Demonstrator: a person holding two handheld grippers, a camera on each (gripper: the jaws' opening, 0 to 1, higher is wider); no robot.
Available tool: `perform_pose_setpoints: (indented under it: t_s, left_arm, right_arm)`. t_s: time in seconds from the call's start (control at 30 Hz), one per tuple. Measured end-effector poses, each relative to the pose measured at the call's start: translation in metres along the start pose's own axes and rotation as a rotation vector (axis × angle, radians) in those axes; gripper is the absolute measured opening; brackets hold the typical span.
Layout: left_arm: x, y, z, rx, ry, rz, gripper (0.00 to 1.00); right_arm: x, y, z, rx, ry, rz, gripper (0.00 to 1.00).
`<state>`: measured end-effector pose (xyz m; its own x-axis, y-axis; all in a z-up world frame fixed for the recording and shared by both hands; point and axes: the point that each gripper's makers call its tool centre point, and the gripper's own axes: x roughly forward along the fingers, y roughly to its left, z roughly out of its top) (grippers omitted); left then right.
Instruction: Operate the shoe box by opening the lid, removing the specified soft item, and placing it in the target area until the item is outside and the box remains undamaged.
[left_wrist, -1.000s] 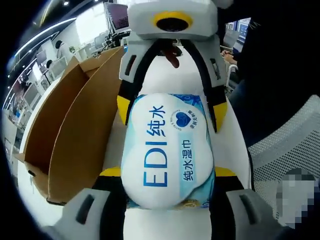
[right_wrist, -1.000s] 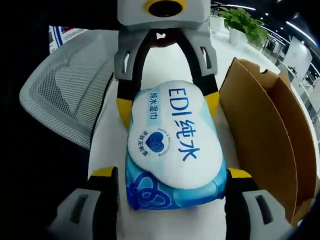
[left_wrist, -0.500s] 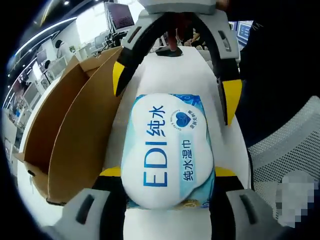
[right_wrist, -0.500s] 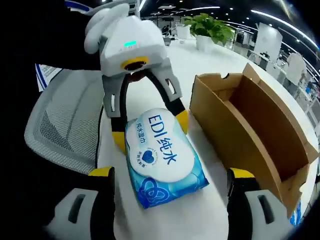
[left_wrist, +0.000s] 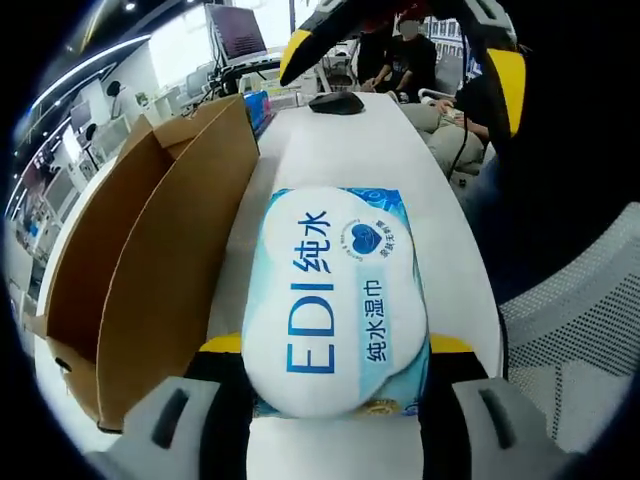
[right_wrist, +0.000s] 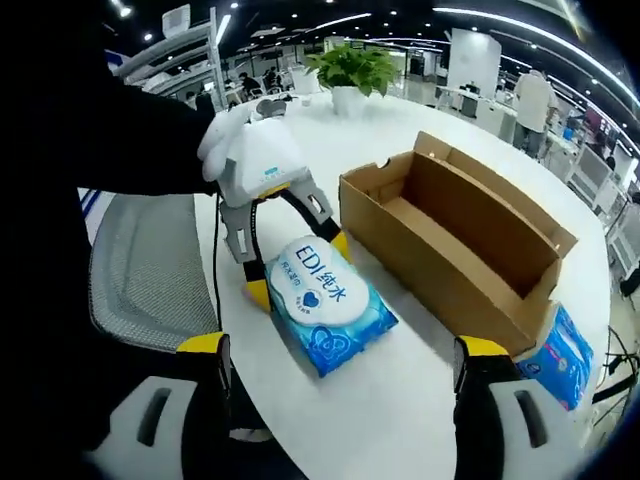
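A blue and white pack of wet wipes (left_wrist: 335, 300) lies on the white table, beside the open cardboard shoe box (left_wrist: 150, 270). My left gripper (left_wrist: 335, 345) is shut on the pack's near end, one yellow-tipped jaw on each side. In the right gripper view the same pack (right_wrist: 328, 305) sits in front of the box (right_wrist: 450, 240), with the left gripper (right_wrist: 300, 268) and a gloved hand behind it. My right gripper (right_wrist: 340, 350) is open wide, well back from the pack and holding nothing. Its yellow fingertips (left_wrist: 300, 45) show at the top of the left gripper view.
A second blue pack (right_wrist: 560, 345) lies at the box's far end. A grey mesh chair (right_wrist: 150, 270) stands by the table edge, and a potted plant (right_wrist: 350, 70) at the back. A black mouse (left_wrist: 337, 102) lies further along the table (right_wrist: 400, 420).
My right gripper has let go of the pack's far end, opened wide and drawn up and away. The left gripper has stayed shut on the pack, which has not moved.
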<state>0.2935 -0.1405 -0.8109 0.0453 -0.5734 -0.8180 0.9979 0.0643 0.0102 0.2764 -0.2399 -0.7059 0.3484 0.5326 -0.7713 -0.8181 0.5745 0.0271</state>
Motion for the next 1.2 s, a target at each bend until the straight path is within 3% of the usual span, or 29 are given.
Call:
perform_pose_setpoints:
  t_s: [0.13, 0.43, 0.6, 0.77, 1.2]
  left_arm:
    - [0.003, 0.001, 0.004, 0.002, 0.002, -0.003, 0.67]
    - [0.013, 0.003, 0.017, -0.001, 0.013, -0.007, 0.67]
    - [0.018, 0.004, 0.024, 0.002, 0.026, -0.011, 0.67]
    - [0.023, 0.004, 0.029, 0.003, 0.04, -0.012, 0.67]
    - [0.043, 0.001, 0.057, 0.017, 0.054, -0.02, 0.67]
  right_arm:
    - [-0.025, -0.015, -0.008, 0.081, -0.009, -0.059, 0.92]
    - [-0.075, -0.027, -0.036, 0.155, -0.027, -0.138, 0.92]
    - [-0.09, -0.027, -0.055, 0.203, -0.02, -0.164, 0.91]
    - [-0.105, -0.025, -0.076, 0.304, -0.01, -0.195, 0.89]
    - [-0.146, -0.038, -0.103, 0.346, -0.032, -0.259, 0.91]
